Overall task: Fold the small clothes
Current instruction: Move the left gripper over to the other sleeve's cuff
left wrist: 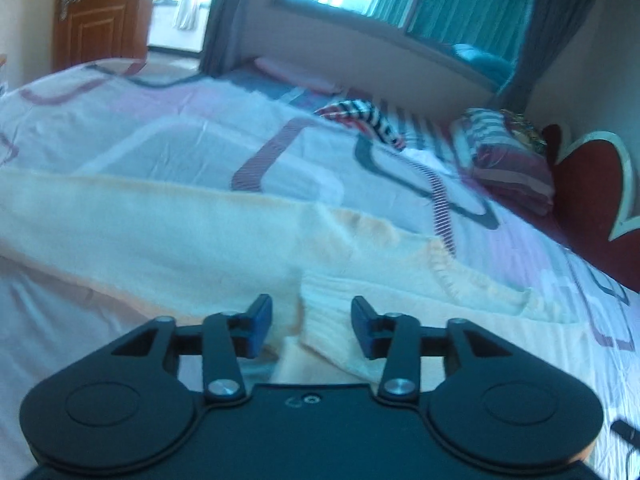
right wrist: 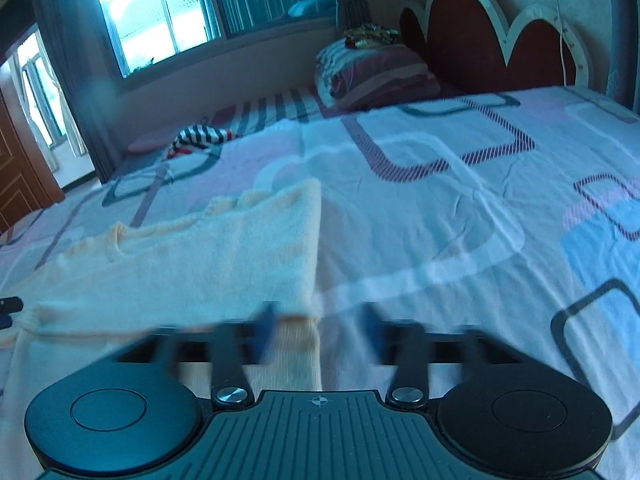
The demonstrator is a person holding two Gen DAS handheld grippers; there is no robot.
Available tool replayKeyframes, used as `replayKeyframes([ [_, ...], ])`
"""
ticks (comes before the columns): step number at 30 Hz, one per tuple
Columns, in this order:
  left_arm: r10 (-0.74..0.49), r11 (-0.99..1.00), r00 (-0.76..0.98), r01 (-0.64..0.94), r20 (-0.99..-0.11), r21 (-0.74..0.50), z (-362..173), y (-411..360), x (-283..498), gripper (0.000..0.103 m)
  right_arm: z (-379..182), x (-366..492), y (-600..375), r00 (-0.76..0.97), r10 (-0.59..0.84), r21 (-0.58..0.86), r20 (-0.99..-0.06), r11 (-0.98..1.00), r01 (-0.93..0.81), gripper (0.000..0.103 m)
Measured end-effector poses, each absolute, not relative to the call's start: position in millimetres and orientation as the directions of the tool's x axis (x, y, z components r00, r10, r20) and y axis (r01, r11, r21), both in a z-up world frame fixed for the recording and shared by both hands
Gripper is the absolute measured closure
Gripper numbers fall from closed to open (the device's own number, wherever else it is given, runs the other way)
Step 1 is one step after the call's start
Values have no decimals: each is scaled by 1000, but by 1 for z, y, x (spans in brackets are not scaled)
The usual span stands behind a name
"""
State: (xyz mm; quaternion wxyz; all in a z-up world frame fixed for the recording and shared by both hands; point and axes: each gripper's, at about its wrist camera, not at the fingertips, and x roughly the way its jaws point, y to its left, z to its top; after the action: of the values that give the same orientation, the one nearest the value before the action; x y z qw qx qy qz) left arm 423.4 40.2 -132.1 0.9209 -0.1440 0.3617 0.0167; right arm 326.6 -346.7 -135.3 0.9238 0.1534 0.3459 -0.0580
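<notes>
One cream knitted garment [left wrist: 168, 236] lies spread across the patterned bedsheet [left wrist: 168, 140], near the edge of the bed where both tools are working. One striped piece of clothing [left wrist: 362, 118] sits crumpled farther up the bed, well apart from it, and one folded bundle of bedding [right wrist: 376, 74] rests against the red headboard [right wrist: 472, 36]. Two grippers are here. The left gripper [left wrist: 312, 322] tilts down over the garment's ribbed hem, jaws apart, cloth lying between the blue pads [left wrist: 260, 320] without being pinched. The right gripper [right wrist: 318, 330] also angles down at the garment's folded right edge, its fingers blurred, jaws standing wide, the ribbed corner between them and not pressed.
</notes>
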Motion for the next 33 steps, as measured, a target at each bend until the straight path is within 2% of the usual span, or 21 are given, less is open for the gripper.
replayKeyframes([
  [2, -90, 966, 739, -99, -668, -239, -131, 31, 426, 47, -133, 338, -350, 765, 5, 256, -645, 944, 210, 25],
  [3, -92, 968, 730, -93, -677, -232, -132, 27, 431, 46, -134, 347, -352, 761, 18, 272, -649, 939, 210, 25],
  [6, -73, 968, 697, -124, -713, -220, -143, 25, 446, 46, -142, 373, -361, 746, 41, 313, -664, 922, 228, 26],
  [10, -94, 951, 654, -163, -751, -261, -159, 33, 464, 47, -150, 407, -370, 737, 50, 338, -674, 908, 247, 36],
  [12, -87, 955, 666, -156, -741, -252, -162, 32, 467, 55, -158, 426, -373, 727, 59, 343, -684, 905, 250, 40],
  [13, -86, 957, 675, -149, -733, -250, -162, 31, 467, 70, -162, 435, -375, 720, 63, 348, -691, 902, 256, 49],
  [14, -82, 958, 682, -146, -727, -245, -163, 30, 466, 87, -166, 443, -376, 713, 65, 353, -698, 898, 264, 53],
  [15, -79, 959, 690, -143, -719, -243, -163, 28, 465, 92, -169, 450, -377, 710, 69, 360, -701, 894, 267, 56],
  [17, -73, 966, 719, -122, -692, -228, -162, 22, 459, 95, -170, 461, -377, 709, 68, 350, -702, 900, 260, 65],
  [18, -64, 972, 736, -107, -674, -209, -160, 18, 456, 96, -170, 465, -376, 706, 78, 349, -704, 904, 247, 84],
  [19, -57, 976, 752, -96, -657, -195, -158, 15, 453, 96, -169, 467, -375, 705, 104, 362, -701, 904, 226, 95],
  [21, -45, 978, 769, -95, -638, -183, -156, 14, 451, 96, -163, 466, -367, 716, 62, 290, -696, 936, 201, 96],
  [23, -29, 981, 748, -104, -663, -161, -162, 15, 458, 96, -167, 462, -363, 712, -52, 169, -700, 957, 237, 97],
  [25, -26, 983, 738, -103, -675, -150, -165, 15, 460, 94, -174, 460, -373, 707, -53, 196, -705, 944, 266, 97],
  [26, -9, 987, 745, -100, -667, -126, -164, 13, 458, 87, -173, 459, -372, 705, -59, 182, -707, 948, 262, 97],
  [28, 33, 988, 756, -124, -653, -93, -160, 13, 454, 80, -167, 456, -367, 709, -99, 129, -698, 957, 261, 96],
  [30, 53, 984, 769, -148, -637, -97, -152, 18, 449, 81, -159, 449, -367, 730, -127, 124, -671, 952, 280, 96],
  [33, 38, 986, 790, -130, -612, -107, -140, 15, 440, 81, -148, 443, -362, 761, -73, 171, -644, 956, 237, 94],
])
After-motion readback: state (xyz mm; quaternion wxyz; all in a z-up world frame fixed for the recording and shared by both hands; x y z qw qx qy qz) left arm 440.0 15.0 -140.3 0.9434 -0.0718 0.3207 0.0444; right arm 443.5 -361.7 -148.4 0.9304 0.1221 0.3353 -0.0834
